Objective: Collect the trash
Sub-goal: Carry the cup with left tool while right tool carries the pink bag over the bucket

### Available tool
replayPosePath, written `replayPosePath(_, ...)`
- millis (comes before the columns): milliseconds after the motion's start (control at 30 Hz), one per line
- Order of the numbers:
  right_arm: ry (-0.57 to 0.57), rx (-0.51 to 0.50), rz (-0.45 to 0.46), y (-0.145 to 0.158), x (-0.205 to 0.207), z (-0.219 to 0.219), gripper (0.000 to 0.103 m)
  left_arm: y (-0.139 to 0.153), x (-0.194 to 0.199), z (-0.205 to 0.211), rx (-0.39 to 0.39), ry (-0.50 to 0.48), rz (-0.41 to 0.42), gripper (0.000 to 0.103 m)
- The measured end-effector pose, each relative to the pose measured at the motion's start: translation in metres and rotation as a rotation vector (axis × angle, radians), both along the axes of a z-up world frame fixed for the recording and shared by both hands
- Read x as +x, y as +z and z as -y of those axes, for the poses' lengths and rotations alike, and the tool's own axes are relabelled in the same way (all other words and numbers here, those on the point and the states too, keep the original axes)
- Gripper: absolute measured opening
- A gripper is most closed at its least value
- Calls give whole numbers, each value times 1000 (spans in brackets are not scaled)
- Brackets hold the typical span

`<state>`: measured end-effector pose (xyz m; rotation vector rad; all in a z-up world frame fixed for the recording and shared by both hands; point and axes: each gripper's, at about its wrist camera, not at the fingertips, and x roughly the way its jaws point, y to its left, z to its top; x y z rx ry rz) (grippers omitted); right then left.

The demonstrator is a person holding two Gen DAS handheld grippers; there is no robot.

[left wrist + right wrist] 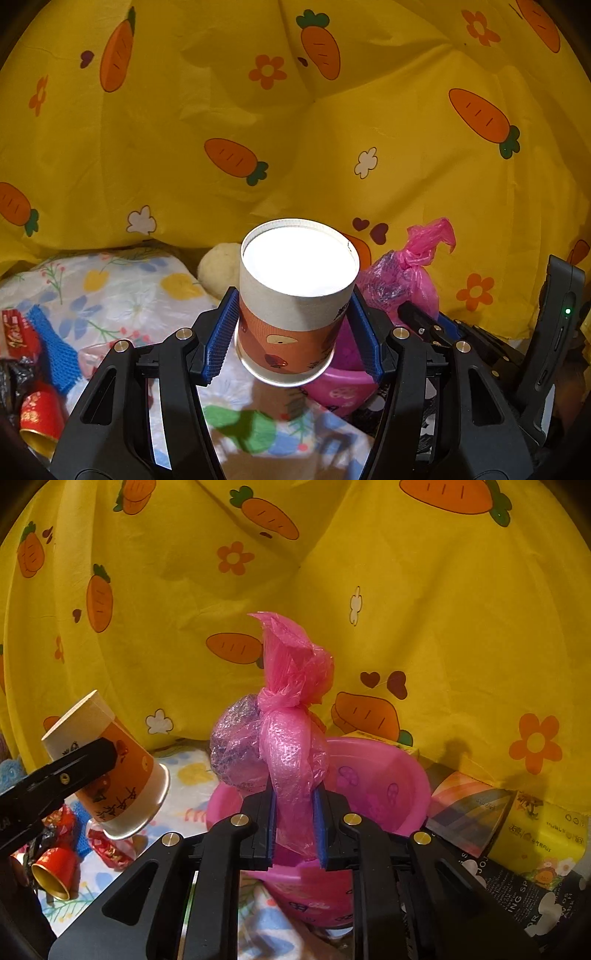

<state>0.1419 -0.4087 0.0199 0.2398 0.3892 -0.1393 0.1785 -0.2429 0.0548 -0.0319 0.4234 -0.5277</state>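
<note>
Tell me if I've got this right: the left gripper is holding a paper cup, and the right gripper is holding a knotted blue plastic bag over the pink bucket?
Nearly. The bag is pink, not blue, as the right wrist view shows. The rest stands: the left gripper holds the paper cup, and the right gripper holds the knotted bag over the pink bucket.

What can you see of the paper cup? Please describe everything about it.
The paper cup looks like thin card: white at its closed base, with an orange printed band and dark writing below it. It is tipped over, base up and away, open rim down. The left claw grips its sides between blue pads, off the flowered cloth.
</note>
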Motion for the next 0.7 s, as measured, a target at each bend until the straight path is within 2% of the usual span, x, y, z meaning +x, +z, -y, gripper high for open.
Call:
replayPosePath(267, -37, 18, -52, -16, 21, 20, 18, -21, 40, 43, 20, -47, -37, 58)
replayPosePath(467, -45, 14, -76, -26, 31, 26, 18, -34, 60, 55, 33, -66, -62, 59)
replayPosePath(700, -52, 18, -103, -33, 39, 30, 20, -49, 76, 62, 11, -95, -139, 60)
